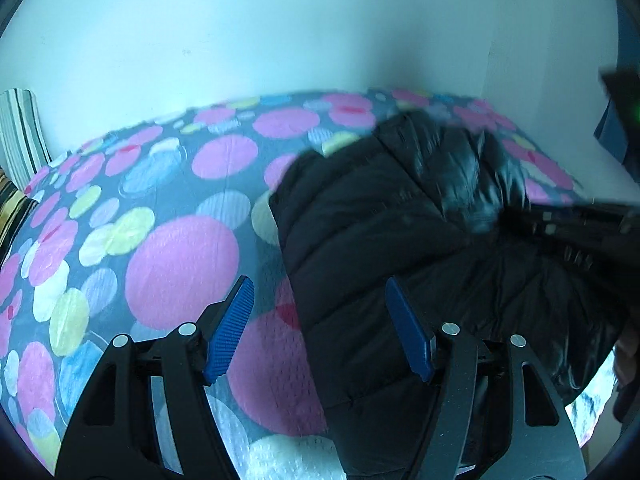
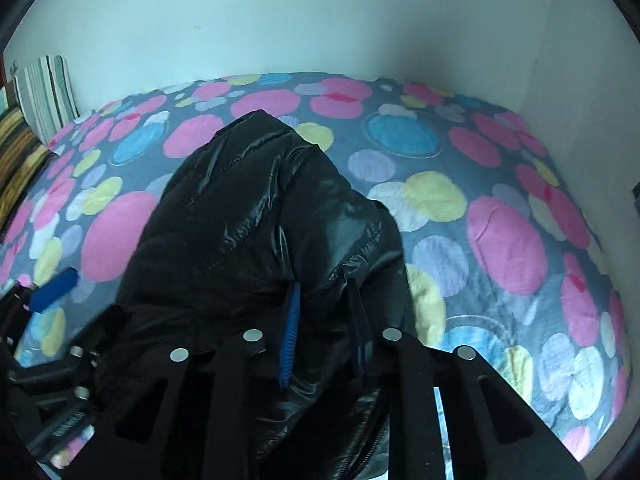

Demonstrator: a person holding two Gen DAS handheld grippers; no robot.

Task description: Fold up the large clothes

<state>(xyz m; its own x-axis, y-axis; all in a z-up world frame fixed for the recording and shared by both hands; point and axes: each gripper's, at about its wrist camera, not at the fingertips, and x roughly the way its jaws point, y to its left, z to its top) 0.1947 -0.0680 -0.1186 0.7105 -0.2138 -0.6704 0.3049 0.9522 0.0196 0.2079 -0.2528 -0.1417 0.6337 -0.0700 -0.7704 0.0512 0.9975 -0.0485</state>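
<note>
A black quilted puffer jacket [image 1: 380, 240] lies on a bed with a dotted cover [image 1: 180, 264]. My left gripper [image 1: 320, 304] is open with blue pads, hovering over the jacket's left edge; its right finger is above the jacket, its left finger above the cover. My right gripper [image 2: 326, 308] is shut on a fold of the jacket [image 2: 256, 216] and holds it bunched up. In the left wrist view the right gripper [image 1: 560, 220] enters from the right, blurred. In the right wrist view the left gripper's blue pad [image 2: 54, 284] shows at the far left.
The dotted cover [image 2: 500, 232] spreads across the bed. A white wall [image 1: 280, 32] runs behind it, with a corner at the right [image 2: 532, 60]. A striped pillow [image 2: 44, 92] and a yellow-brown striped cushion [image 2: 16, 152] stand at the far left.
</note>
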